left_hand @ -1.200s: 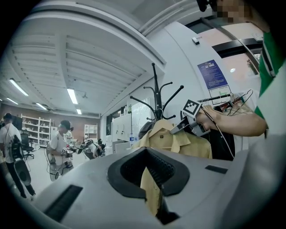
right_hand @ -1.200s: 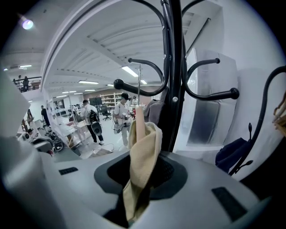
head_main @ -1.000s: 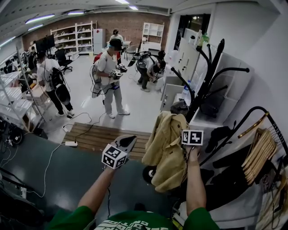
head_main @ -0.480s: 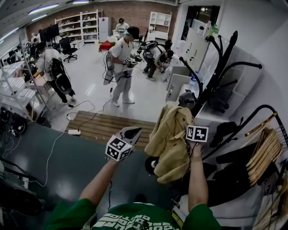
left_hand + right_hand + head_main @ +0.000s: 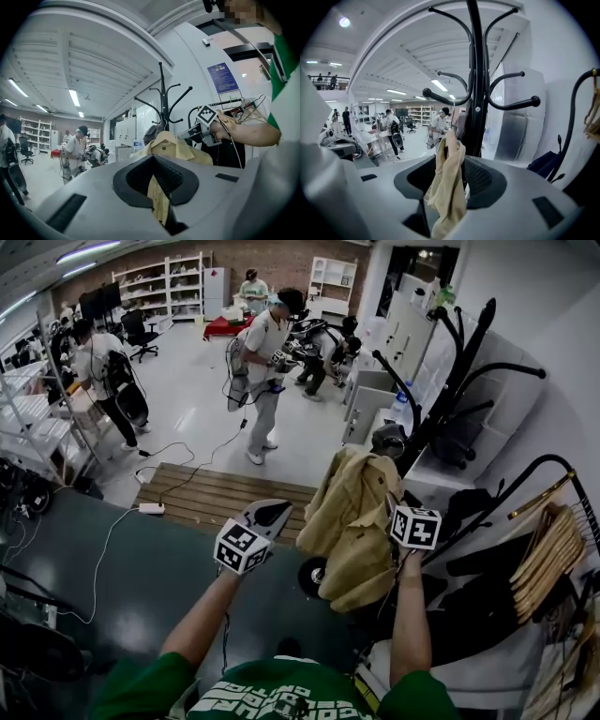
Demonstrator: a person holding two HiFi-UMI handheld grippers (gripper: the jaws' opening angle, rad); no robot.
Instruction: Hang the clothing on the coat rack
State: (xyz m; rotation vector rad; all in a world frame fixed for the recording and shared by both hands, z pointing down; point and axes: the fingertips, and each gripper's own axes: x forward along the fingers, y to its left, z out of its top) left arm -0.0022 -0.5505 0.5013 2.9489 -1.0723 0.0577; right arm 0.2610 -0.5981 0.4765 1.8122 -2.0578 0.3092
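Observation:
A tan jacket (image 5: pixel 352 531) hangs in folds beside the black coat rack (image 5: pixel 441 399), its collar up by a lower rack arm; whether it rests on a hook is hidden. My right gripper (image 5: pixel 398 507) is at the collar on the rack side. In the right gripper view its jaws are opening, and a bunch of the tan jacket (image 5: pixel 447 187) hangs loose between them, in front of the rack pole (image 5: pixel 478 93). My left gripper (image 5: pixel 265 515) is held just left of the jacket, jaws slightly apart and empty; the jacket (image 5: pixel 171 145) shows beyond them.
A second rail with wooden hangers (image 5: pixel 548 554) and dark clothes (image 5: pixel 487 587) stands at the right. A wooden platform (image 5: pixel 220 498) and a power strip (image 5: pixel 150 509) lie on the floor ahead. A person in white (image 5: pixel 267 362) stands in the room, others behind.
The person in white has walked a little nearer and to the right. Both grippers and the jacket stay by the rack, almost where they were.

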